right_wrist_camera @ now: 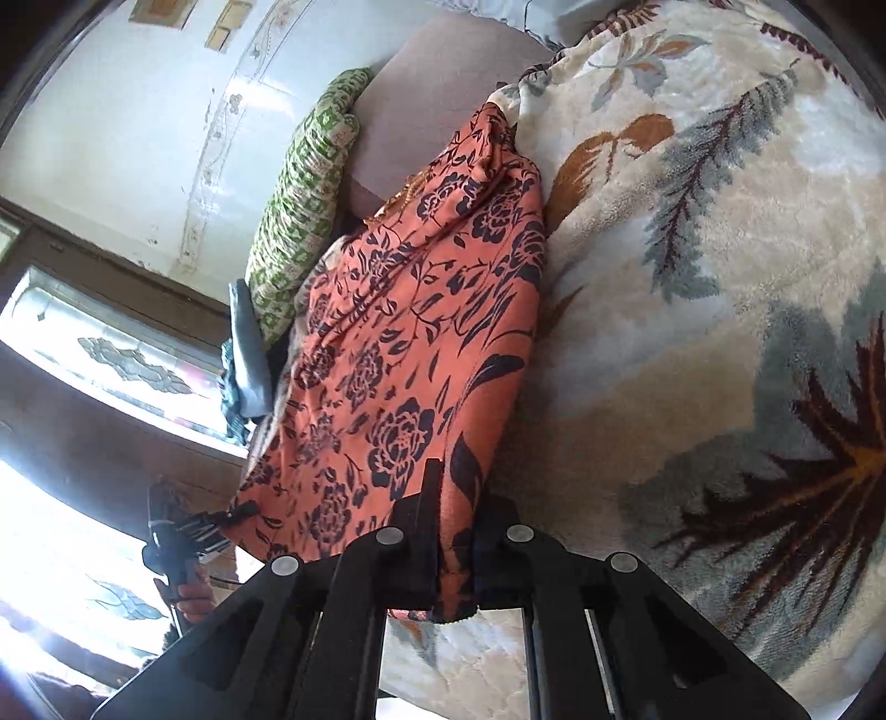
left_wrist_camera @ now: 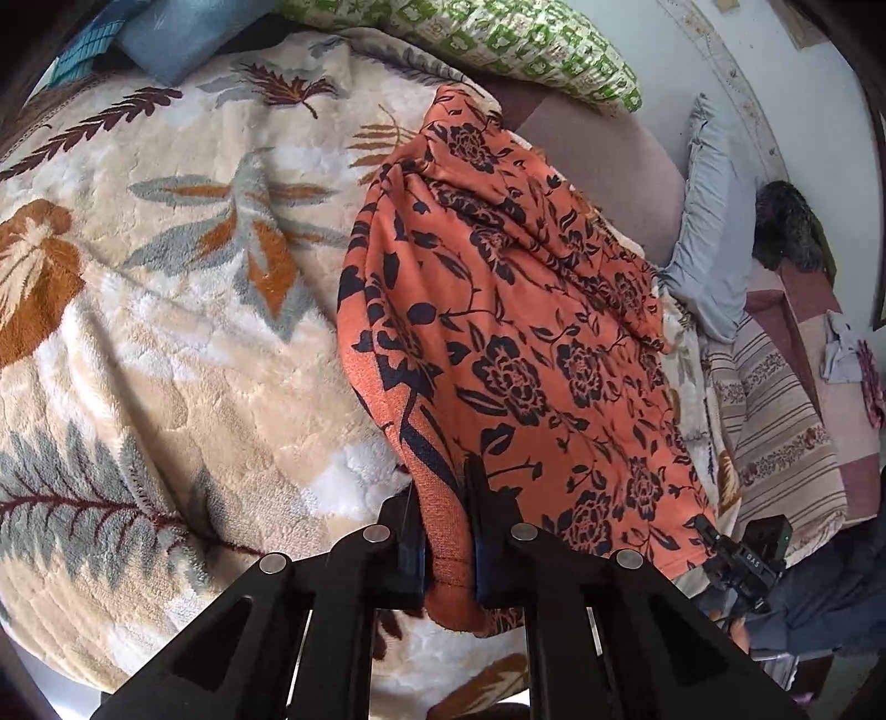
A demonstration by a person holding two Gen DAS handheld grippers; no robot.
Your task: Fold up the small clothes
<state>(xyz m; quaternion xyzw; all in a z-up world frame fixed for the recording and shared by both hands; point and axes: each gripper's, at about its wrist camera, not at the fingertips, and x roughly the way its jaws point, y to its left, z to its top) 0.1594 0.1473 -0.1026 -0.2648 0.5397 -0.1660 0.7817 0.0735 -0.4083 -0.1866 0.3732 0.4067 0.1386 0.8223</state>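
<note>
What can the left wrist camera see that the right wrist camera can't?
Only the left wrist view shows the striped cloth, the dark furry thing by the wall and the right gripper.

Only the right wrist view shows the bright window and the left gripper.

Both show the orange flowered garment pinched at an edge, the leafy blanket and the green patterned pillow.

A home bedroom is shown; a bed is covered by a plush leaf-patterned blanket; a green-patterned pillow and a grey pillow are laid by the painted wall; a patterned window is seen.
</note>
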